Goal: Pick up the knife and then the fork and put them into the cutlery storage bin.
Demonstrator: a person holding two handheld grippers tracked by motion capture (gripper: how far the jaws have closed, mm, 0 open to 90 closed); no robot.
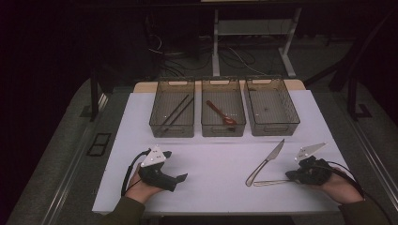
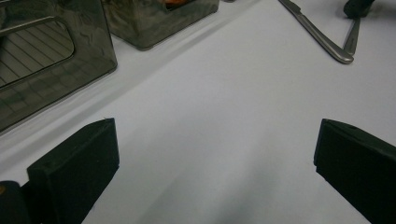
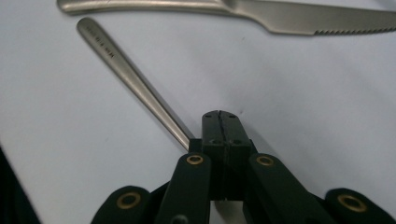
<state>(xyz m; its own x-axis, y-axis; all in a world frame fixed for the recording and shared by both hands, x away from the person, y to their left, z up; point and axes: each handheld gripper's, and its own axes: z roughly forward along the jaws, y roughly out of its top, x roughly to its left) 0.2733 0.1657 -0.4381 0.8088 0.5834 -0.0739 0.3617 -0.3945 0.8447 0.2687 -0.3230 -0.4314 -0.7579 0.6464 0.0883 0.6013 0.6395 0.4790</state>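
Observation:
My right gripper (image 1: pixel 291 176) (image 3: pixel 220 123) lies low at the table's right front, its jaws shut tight on the neck of a slim metal utensil (image 1: pixel 270 182) (image 3: pixel 130 74). The utensil's handle points left across the white table, and its head is hidden under the jaws. Just beyond it a steel knife (image 1: pixel 267 161) (image 3: pixel 233 9) lies diagonally, its handle end close to the utensil's handle tip. My left gripper (image 1: pixel 174 165) (image 2: pixel 215 158) rests at the left front, open, with only bare table between its jaws. In the left gripper view the knife (image 2: pixel 317 35) and utensil (image 2: pixel 352 32) show far off.
Three smoky clear bins stand in a row at the back. The left bin (image 1: pixel 162 124) holds black chopsticks (image 1: pixel 176 111), the middle bin (image 1: pixel 206 126) a red-brown spoon (image 1: pixel 219 112), and the right bin (image 1: pixel 293 117) looks bare. The white table top (image 1: pixel 211 164) lies between my grippers.

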